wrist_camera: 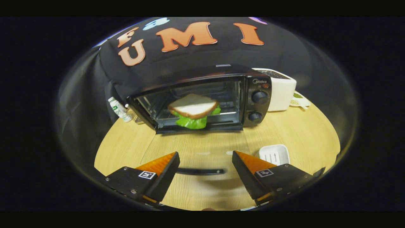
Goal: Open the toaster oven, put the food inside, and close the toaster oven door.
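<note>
The black toaster oven [253,95] stands at the back of the wooden table [303,133]. Its glass door [196,148] is folded down flat toward me. A sandwich [193,106] of white bread with green lettuce hanging out lies on the rack inside, near the front of the cavity. The door's black handle bar [201,171] lies crosswise between my two fingers. My gripper [205,154] is open, with its fingers wide apart on either side of the handle and not pressing on it.
A white appliance [281,91] stands right of the oven, with a small white dish [300,102] behind it. A white rectangular tray [274,154] lies just beyond my right finger. A small white bottle [119,109] leans at the oven's left.
</note>
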